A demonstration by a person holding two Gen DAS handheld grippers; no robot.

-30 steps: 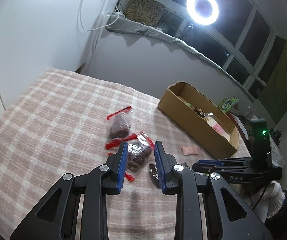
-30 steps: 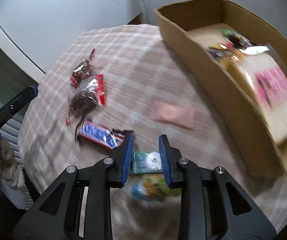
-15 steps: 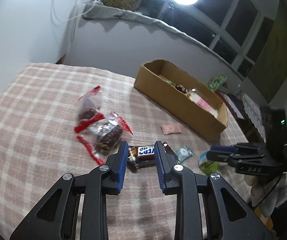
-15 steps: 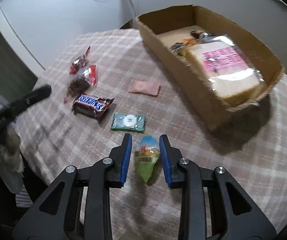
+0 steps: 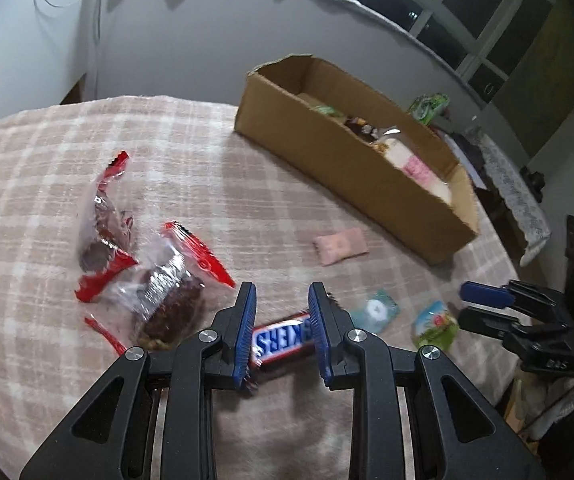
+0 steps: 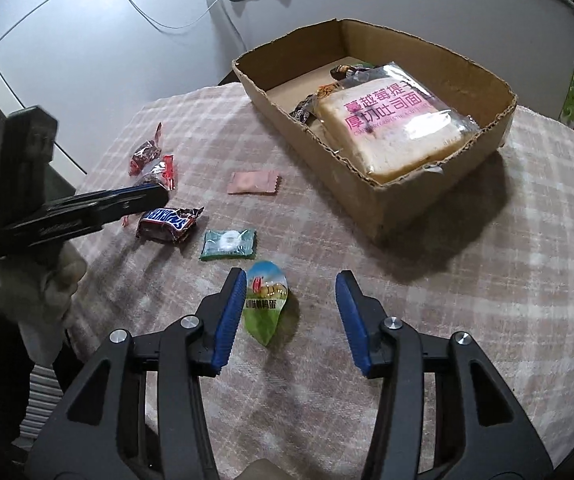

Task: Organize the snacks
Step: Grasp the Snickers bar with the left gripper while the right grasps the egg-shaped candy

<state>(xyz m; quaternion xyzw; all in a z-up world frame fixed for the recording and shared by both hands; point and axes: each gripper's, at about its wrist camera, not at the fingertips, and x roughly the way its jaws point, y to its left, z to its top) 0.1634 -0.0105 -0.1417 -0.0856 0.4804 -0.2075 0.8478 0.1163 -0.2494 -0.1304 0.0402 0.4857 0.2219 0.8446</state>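
On a worktop (image 6: 427, 280) draped in pink plaid, a cardboard box (image 6: 383, 208) already holds wrapped bread (image 6: 391, 128). Near the box's front wall, the right hand-held gripper (image 6: 291, 316) is opening, an egg-shaped green packet (image 6: 265, 304) lying loose between its jaws. Farther from the box, the left hand-held gripper (image 5: 281, 332) straddles a Snickers bar (image 5: 281, 340), narrowly parted, apparently not yet pinching it.
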